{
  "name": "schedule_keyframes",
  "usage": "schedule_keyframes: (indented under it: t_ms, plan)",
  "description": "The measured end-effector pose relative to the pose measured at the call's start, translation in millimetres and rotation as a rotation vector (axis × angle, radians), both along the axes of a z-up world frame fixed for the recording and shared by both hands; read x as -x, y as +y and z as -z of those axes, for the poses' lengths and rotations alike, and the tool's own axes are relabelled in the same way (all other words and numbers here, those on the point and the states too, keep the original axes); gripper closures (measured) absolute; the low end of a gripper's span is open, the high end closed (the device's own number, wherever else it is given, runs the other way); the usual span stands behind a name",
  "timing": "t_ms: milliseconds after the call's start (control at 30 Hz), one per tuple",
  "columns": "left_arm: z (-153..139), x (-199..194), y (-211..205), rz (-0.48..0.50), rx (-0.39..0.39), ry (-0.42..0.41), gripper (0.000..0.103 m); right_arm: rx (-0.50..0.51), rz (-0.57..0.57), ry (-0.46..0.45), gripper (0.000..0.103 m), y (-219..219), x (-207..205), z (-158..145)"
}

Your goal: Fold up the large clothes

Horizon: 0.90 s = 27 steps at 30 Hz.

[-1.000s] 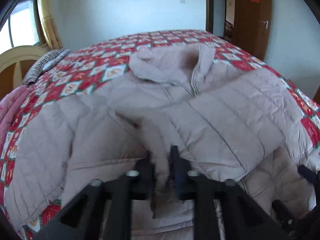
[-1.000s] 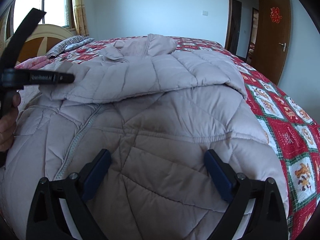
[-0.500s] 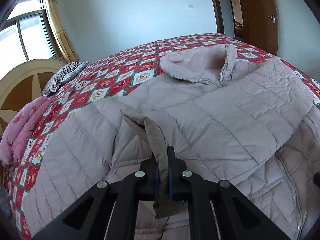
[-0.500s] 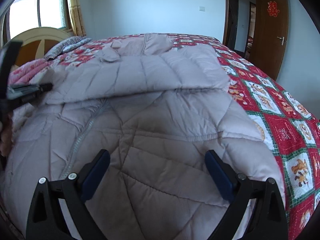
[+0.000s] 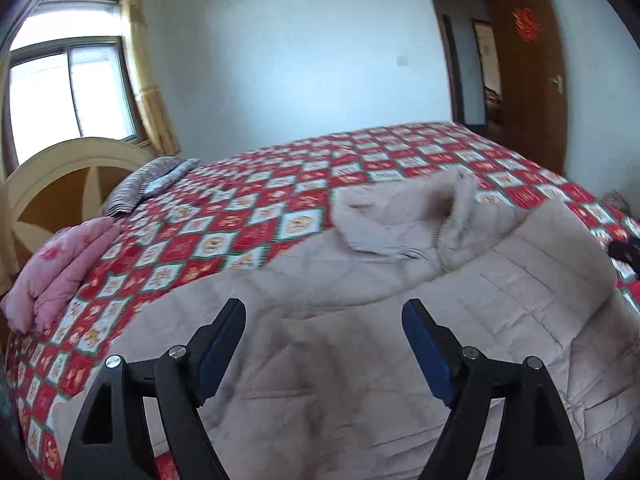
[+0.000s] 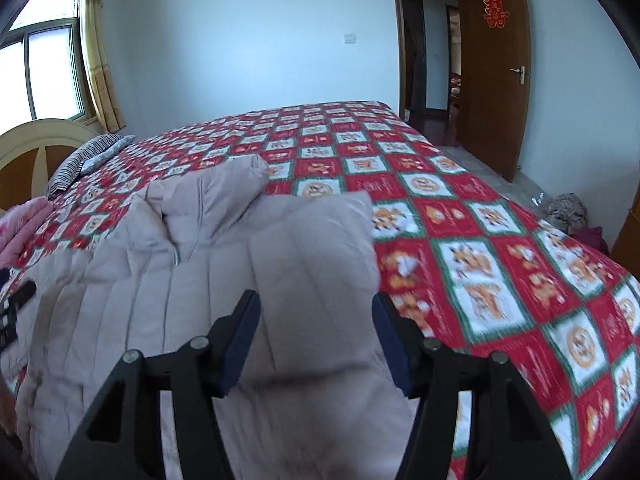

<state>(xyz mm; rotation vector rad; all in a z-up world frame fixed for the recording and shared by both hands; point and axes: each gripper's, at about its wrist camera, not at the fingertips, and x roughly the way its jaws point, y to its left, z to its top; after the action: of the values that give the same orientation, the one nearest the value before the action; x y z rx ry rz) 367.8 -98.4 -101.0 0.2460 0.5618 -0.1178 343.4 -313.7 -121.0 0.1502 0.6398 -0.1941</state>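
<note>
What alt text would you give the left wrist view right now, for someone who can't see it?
The left claw hangs open and empty over a beige quilted jacket spread on a bed with a red patterned bedspread; its jaws have just been opening. The collar lies towards the far side, and pink folded bedding sits at the left edge.

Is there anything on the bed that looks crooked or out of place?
Nothing is damaged or spilled. The beige puffer jacket lies half folded on the red patterned bedspread, its collar rumpled and askew.

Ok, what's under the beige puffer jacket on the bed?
The puffer jacket lies spread on the red patterned quilt, which shows all around it. Anything else beneath is covered.
</note>
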Motion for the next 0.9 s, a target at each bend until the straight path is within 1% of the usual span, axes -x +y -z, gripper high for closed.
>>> schedule_keyframes:
  t_ms: [33, 100, 133, 200, 267, 367, 433, 500, 567, 633, 700, 833, 900]
  plan:
    - [12, -9, -13, 0.018, -0.031, 0.027, 0.021, -0.001, -0.021, 0.015, 0.042, 2, -14, 6]
    - [30, -23, -25, 0.007, -0.088, 0.05, 0.021, -0.026, -0.07, 0.051, 0.041, 4, -34, 18]
    - [42, -31, -30, 0.0, -0.106, 0.077, 0.021, -0.03, -0.074, 0.078, 0.042, 3, -42, 27]
    - [60, -45, -32, -0.013, -0.111, 0.128, 0.021, -0.015, -0.041, 0.122, 0.043, -4, -51, 39]
    - [71, -52, -31, -0.018, -0.09, 0.138, 0.02, -0.039, -0.035, 0.14, 0.043, -10, -52, 54]
    - [81, -52, -38, -0.009, -0.128, 0.125, 0.016, -0.04, -0.026, 0.138, 0.043, -12, -49, 61]
    - [87, -54, -41, -0.008, -0.14, 0.132, 0.013, -0.03, -0.021, 0.148, 0.043, -11, -49, 63]
    - [89, -57, -39, -0.015, -0.125, 0.148, 0.009, -0.018, -0.013, 0.156, 0.043, -9, -50, 65]
    - [93, -64, -34, -0.031, -0.101, 0.182, 0.002, -0.01, -0.008, 0.162, 0.043, -8, -51, 67]
    - [96, -71, -29, -0.032, -0.059, 0.221, 0.001, -0.001, -0.002, 0.171, 0.043, -8, -55, 68]
    - [98, -74, -26, -0.03, -0.03, 0.245, 0.001, 0.023, 0.004, 0.184, 0.043, -6, -58, 69]
    - [100, -73, -27, -0.029, -0.017, 0.25, 0.001, 0.086, 0.01, 0.22, 0.042, 1, -63, 69]
    - [101, -72, -27, -0.03, -0.014, 0.251, 0.001, 0.115, 0.023, 0.262, 0.042, 4, -65, 60]
